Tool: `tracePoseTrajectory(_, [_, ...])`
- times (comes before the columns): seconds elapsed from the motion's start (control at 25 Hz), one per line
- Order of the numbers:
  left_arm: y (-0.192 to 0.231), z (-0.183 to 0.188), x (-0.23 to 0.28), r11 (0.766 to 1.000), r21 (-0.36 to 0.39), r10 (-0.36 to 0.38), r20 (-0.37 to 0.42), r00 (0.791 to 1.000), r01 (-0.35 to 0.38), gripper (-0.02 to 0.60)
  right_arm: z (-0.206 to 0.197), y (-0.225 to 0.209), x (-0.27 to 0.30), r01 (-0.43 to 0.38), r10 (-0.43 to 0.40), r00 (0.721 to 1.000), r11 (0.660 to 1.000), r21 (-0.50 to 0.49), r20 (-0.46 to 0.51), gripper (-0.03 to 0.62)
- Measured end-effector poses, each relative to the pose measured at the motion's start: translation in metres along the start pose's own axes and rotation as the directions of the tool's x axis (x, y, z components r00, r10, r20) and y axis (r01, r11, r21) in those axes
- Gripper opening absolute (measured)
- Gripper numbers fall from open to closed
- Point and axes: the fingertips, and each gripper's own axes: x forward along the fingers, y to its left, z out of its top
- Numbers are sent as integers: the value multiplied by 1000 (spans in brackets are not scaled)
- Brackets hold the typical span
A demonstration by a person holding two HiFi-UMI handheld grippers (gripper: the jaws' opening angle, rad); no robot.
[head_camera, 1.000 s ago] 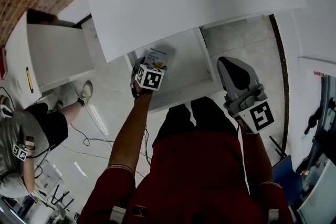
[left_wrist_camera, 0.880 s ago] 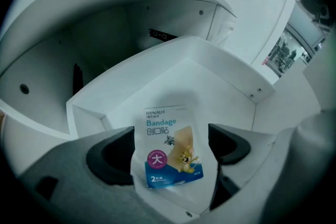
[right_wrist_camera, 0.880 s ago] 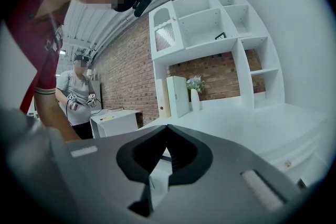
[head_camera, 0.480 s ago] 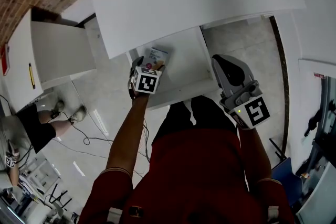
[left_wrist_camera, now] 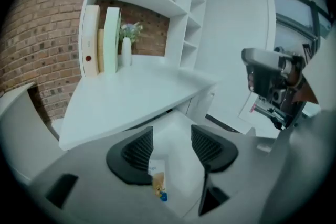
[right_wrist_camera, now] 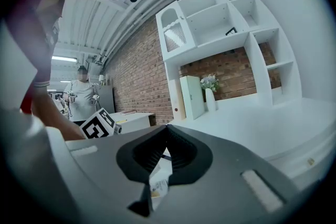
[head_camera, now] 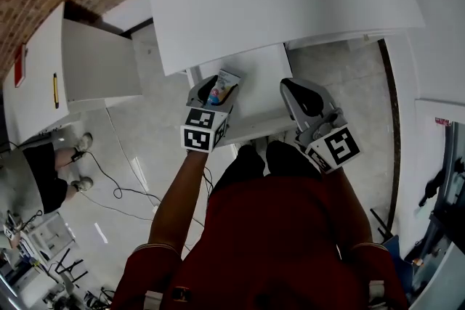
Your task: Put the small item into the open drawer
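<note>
Your left tongs (left_wrist_camera: 171, 135) were closing with nothing between the jaws. The small packet (left_wrist_camera: 157, 180) lay just beyond them in the open drawer (head_camera: 263, 87) (only the head view showed that drawer whole). Your right tongs (right_wrist_camera: 167, 127) were closed and empty.

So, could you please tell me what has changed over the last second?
The left tongs have pulled back a little toward the person and are closing with nothing pinched. The right tongs, shut, seem to have drifted nearer the drawer. The packet has stayed put, loose on the drawer floor below the left tongs.
</note>
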Motion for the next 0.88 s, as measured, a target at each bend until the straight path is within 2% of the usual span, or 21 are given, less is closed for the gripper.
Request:
tracePoseTrajectory(0.16, [-22,48,-35,1000,10,-23,167,986,21,168,11,13,1,-38,38,999,999,-7,23,12])
tracePoseTrajectory(0.36, [-44,89,-79,998,49,-57,344,937,43,94,24,37,-2,-80,81,995,997,-6,60,12])
tracePoseTrajectory(0.64, [-55,127,-137,998,60,-28,496,868,-2,3,51,63,-16,-110,112,987,994,-27,117,12])
tracePoseTrajectory(0.88, [-79,151,-176,991,129,-65,582,810,-14,3,73,70,-27,-104,112,979,993,-60,168,12])
